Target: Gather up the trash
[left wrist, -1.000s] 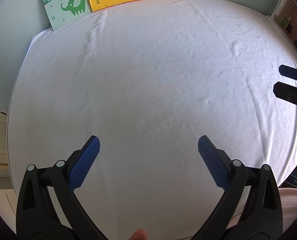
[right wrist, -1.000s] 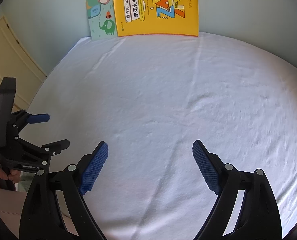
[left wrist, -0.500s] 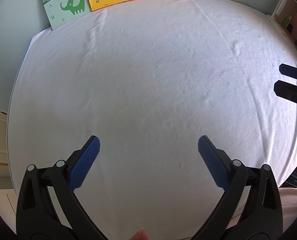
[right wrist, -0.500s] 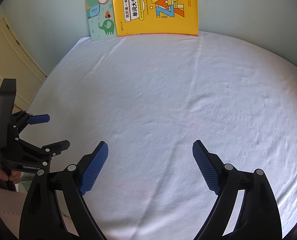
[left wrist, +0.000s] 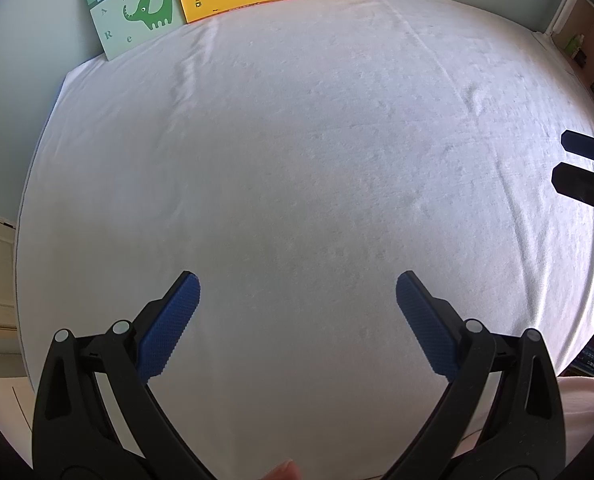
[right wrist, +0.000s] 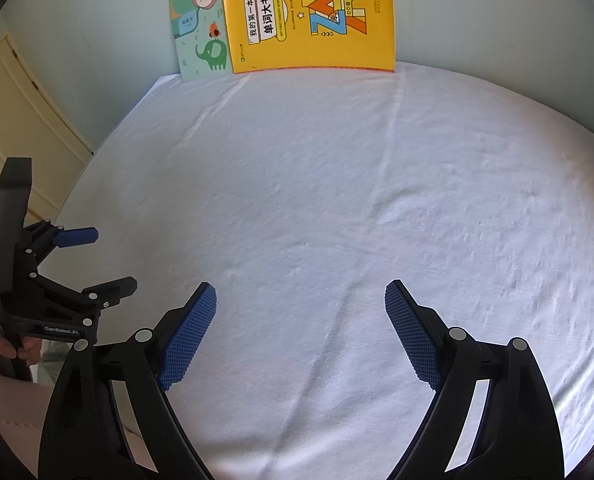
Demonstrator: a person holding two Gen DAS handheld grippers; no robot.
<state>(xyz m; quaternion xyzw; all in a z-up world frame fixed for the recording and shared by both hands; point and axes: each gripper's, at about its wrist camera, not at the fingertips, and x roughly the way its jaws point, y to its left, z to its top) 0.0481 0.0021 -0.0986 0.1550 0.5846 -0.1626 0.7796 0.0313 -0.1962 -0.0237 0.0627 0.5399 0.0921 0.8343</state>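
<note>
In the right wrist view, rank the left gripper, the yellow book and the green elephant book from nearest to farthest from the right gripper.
Measured from the right gripper, whose jaws are open and empty over the white sheet:
1. left gripper, close by at the left edge.
2 and 3. yellow book and green elephant book, both leaning on the far wall, the elephant book to the left; too close to call.

No trash can be made out in either view; a lightly wrinkled white cloth [left wrist: 297, 160] fills the centre of both frames.
</note>
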